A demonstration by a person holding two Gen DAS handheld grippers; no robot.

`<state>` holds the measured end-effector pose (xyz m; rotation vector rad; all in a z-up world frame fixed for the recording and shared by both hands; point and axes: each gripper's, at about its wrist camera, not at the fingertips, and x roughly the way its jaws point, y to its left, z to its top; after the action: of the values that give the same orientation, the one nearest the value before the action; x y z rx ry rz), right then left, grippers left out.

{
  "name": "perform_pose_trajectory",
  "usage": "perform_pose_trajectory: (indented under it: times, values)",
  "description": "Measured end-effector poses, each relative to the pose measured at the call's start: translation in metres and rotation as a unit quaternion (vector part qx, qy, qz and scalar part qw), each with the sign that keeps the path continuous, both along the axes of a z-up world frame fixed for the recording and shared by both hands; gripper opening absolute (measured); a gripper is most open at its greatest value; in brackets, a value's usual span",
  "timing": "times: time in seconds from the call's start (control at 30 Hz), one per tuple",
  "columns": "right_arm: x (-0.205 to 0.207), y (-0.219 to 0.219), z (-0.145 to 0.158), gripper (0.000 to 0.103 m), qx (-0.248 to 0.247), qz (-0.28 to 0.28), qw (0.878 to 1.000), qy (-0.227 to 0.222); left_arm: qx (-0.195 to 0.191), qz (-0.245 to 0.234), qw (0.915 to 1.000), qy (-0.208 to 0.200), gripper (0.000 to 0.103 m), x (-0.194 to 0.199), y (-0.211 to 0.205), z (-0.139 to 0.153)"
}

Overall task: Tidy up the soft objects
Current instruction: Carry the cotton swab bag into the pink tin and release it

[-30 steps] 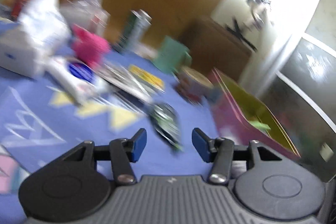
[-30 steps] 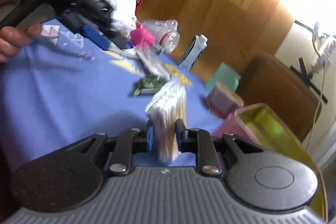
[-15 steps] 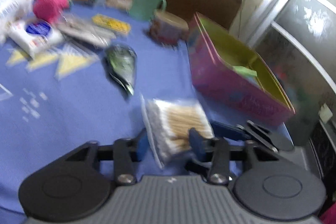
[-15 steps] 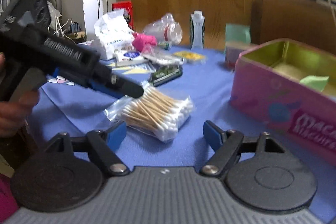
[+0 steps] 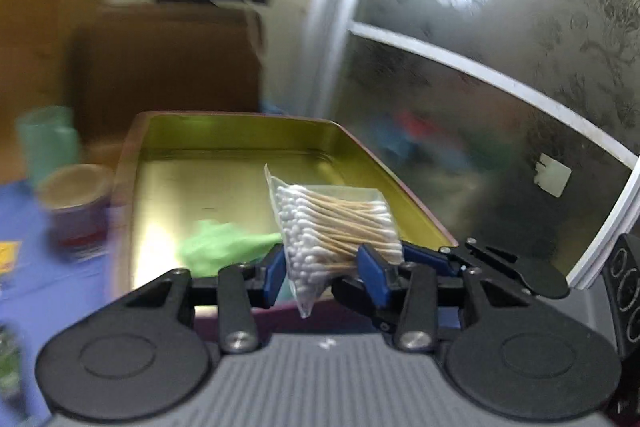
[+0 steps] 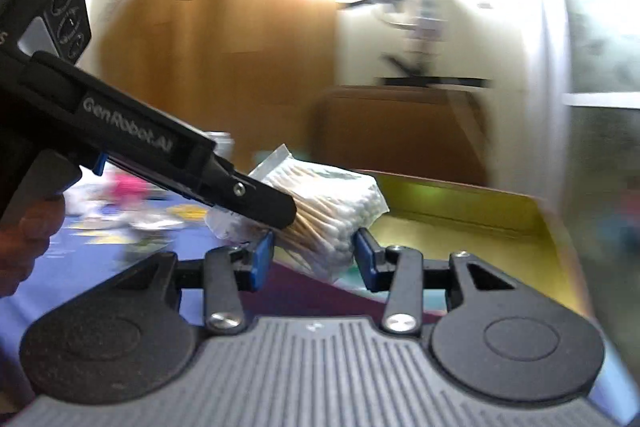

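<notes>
My left gripper is shut on a clear bag of cotton swabs and holds it over the near end of the open pink tin with a gold inside. A green soft piece lies in the tin. In the right wrist view the left gripper comes in from the left with the bag of swabs in its jaws. My right gripper is open, its pads either side of the bag, just below it, at the tin's near corner.
A small round tin and a teal cup stand left of the pink tin on the blue cloth. A brown chair back is behind. A frosted glass door is at the right. Clutter lies far left.
The bag passed from my right gripper to my left. My left gripper closed on it and carried it right, up over the pink tin. My right gripper opened and follows beneath.
</notes>
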<state>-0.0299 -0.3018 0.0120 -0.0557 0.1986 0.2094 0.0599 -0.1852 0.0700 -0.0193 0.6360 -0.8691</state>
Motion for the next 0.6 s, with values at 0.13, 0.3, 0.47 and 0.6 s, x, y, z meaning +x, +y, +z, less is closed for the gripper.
perform_pose_trajectory:
  times: [0.13, 0.3, 0.47, 0.6]
  values:
    - [0.015, -0.042, -0.004, 0.048, -0.005, -0.061, 0.997, 0.039, 0.005, -0.028, 0.9992, 0.028, 0.040, 0.020, -0.055, -0.016]
    - [0.020, -0.069, -0.012, 0.069, 0.008, -0.115, 0.992, 0.049, 0.018, -0.016, 0.9993, 0.027, 0.047, 0.025, -0.080, -0.032]
    - [0.017, -0.070, -0.018, 0.069, 0.026, -0.125, 0.991, 0.029, -0.009, -0.014, 0.9996, 0.022, 0.048, 0.018, -0.051, -0.016]
    - [0.000, -0.050, -0.010, 0.061, 0.057, -0.079, 0.995, -0.015, -0.051, -0.005, 0.9986, -0.014, 0.050, -0.016, 0.023, 0.000]
